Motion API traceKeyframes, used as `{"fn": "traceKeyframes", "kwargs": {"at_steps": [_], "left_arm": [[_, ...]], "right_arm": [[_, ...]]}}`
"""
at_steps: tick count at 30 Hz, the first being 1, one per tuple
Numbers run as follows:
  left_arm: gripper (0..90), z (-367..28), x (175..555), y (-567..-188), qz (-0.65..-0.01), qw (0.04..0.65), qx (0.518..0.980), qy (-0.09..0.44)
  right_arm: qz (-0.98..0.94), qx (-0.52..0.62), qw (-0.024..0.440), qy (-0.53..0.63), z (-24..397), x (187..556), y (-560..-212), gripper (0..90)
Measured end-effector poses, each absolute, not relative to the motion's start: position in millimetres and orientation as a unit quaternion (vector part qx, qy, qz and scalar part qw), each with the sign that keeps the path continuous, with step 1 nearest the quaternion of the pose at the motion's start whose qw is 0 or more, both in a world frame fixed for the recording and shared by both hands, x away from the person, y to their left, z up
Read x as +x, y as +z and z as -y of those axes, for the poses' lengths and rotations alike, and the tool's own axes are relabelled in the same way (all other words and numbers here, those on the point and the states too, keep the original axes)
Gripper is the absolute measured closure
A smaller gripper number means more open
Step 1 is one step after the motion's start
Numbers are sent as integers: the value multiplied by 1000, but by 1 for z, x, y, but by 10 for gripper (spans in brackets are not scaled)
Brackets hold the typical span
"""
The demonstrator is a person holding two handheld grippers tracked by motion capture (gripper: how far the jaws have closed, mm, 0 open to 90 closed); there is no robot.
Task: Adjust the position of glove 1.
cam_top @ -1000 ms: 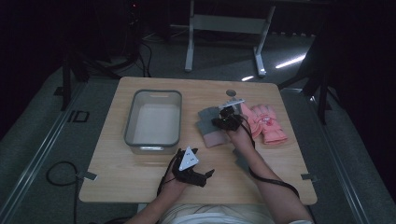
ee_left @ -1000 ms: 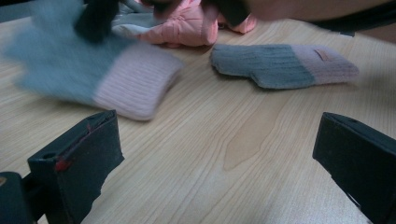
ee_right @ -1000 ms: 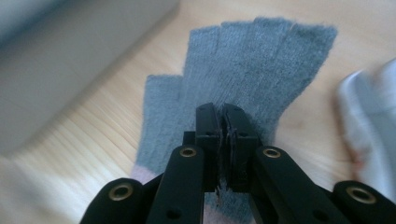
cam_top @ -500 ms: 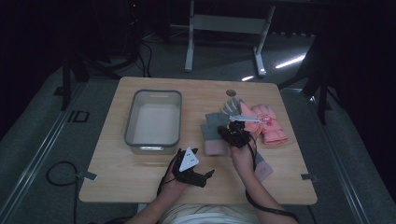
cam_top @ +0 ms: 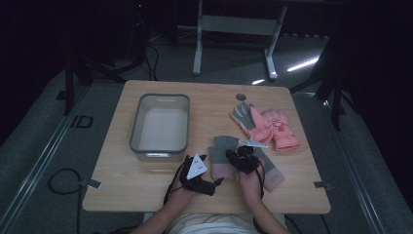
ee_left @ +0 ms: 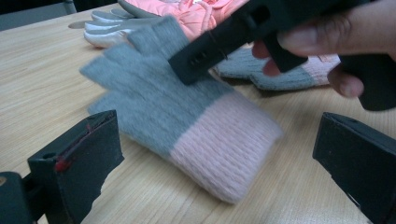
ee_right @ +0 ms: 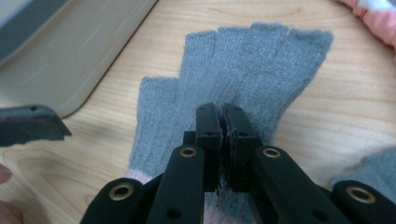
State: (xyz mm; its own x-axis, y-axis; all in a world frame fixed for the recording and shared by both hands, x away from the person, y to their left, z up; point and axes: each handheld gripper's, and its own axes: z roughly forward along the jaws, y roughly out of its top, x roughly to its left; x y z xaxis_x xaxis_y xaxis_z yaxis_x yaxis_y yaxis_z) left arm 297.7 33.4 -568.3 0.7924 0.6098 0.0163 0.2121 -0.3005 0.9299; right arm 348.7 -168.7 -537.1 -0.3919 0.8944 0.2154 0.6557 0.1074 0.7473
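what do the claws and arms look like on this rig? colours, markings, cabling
Both claws are black plastic handheld units. The left claw carries a grey three-cornered plate on top; its jaw pads show red marks at the edge in the left gripper view. The right claw has brass-coloured rivet holes along its linkage arms. A black cable trails from each. Forearms are bare, no sleeves visible.

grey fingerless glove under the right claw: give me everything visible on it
The grey fingerless glove is knitted, with a ribbed pale pink cuff and five short open finger stubs. It lies flat on the wooden table, near the front edge, right of the grey bin, cuff toward the person. The right claw, jaws together, pinches its fabric near the palm. A second matching glove lies beside it.
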Motion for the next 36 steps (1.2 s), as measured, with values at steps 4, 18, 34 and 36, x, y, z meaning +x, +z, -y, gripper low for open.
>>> {"fn": "traceKeyframes", "kwargs": {"at_steps": [4, 18, 34, 36], "left_arm": [[7, -33, 298, -568, -262, 530, 784, 187], [7, -34, 298, -568, -264, 531, 784, 184], [7, -33, 298, -568, -265, 530, 785, 183], [7, -33, 298, -568, -265, 530, 785, 183]], "right_arm": [[-733, 527, 147, 404, 168, 345, -541, 858], [-742, 532, 138, 383, 165, 348, -557, 640], [-817, 378, 167, 402, 228, 363, -504, 628], [-821, 369, 162, 405, 234, 364, -502, 628]]}}
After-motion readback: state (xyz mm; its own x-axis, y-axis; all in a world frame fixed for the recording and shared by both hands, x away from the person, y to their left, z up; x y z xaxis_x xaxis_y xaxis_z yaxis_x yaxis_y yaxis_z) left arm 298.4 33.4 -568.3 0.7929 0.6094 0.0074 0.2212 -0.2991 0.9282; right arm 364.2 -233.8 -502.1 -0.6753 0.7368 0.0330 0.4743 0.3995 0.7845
